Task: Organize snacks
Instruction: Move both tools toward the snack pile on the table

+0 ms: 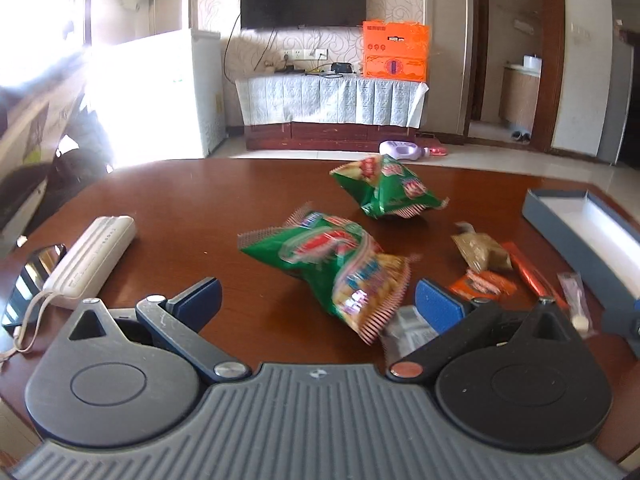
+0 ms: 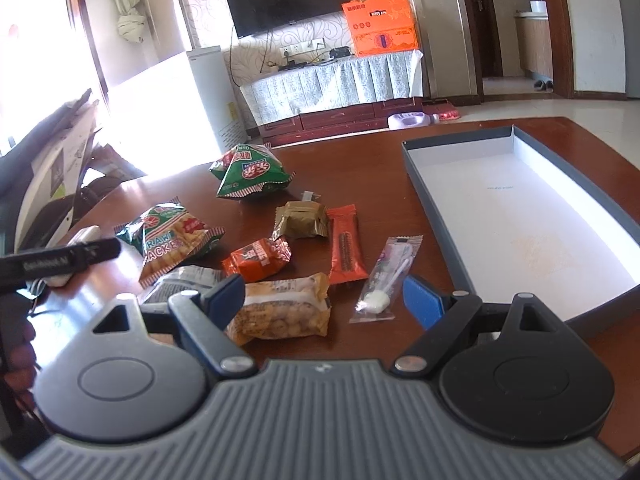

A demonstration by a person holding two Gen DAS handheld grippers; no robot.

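Snacks lie scattered on a dark wooden table (image 1: 180, 208). My left gripper (image 1: 318, 304) is open, and a green prawn cracker bag (image 1: 336, 268) lies just ahead of its fingers. A second green bag (image 1: 390, 188) sits farther back. My right gripper (image 2: 324, 298) is open over a yellow peanut bag (image 2: 280, 312) and a clear packet with a white sweet (image 2: 386, 276). Ahead lie an orange packet (image 2: 258, 260), an orange-red bar (image 2: 346, 246), an olive packet (image 2: 300, 220) and both green bags (image 2: 176, 240) (image 2: 250, 174). A silver-grey packet (image 2: 188, 280) lies by the left finger.
A shallow grey box with a white inside (image 2: 520, 216) stands open on the right of the table, seen also as the box (image 1: 588, 232) in the left view. A white power bank (image 1: 94, 258) and a phone (image 1: 30, 280) lie at the left. The other gripper's black part (image 2: 60, 262) shows at left.
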